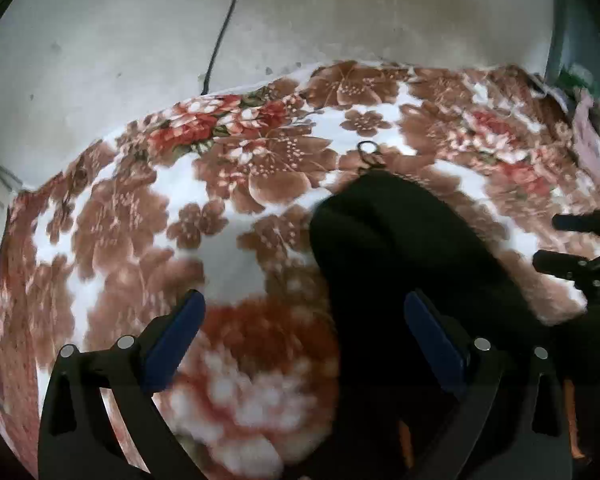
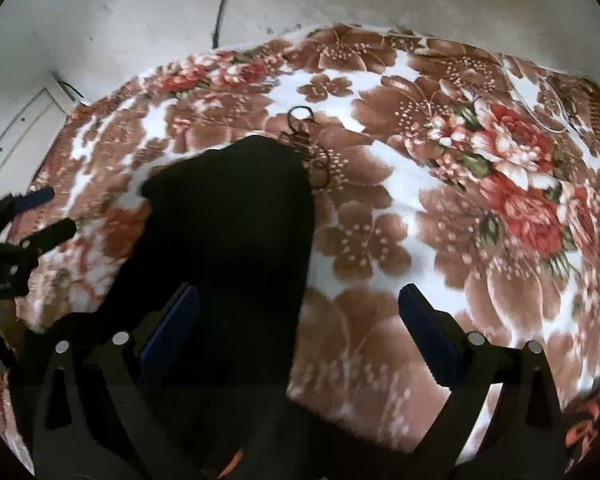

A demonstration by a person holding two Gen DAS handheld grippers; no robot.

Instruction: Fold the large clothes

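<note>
A black garment (image 1: 400, 264) lies on a flowered blanket (image 1: 180, 200), stretching from the middle toward the near edge. It also shows in the right wrist view (image 2: 236, 232). A thin dark cord with a loop (image 1: 367, 152) lies at its far end, also in the right wrist view (image 2: 304, 128). My left gripper (image 1: 304, 332) is open above the garment's left edge, holding nothing. My right gripper (image 2: 298, 324) is open above the garment's right edge, holding nothing. Each gripper shows in the other's view: the right one (image 1: 564, 244) and the left one (image 2: 48, 212).
The blanket (image 2: 460, 200) covers a bed against a pale wall (image 1: 300, 12). A black cable (image 1: 224, 28) hangs down the wall behind the bed. Other cloth and clutter (image 1: 588, 120) lie at the far right.
</note>
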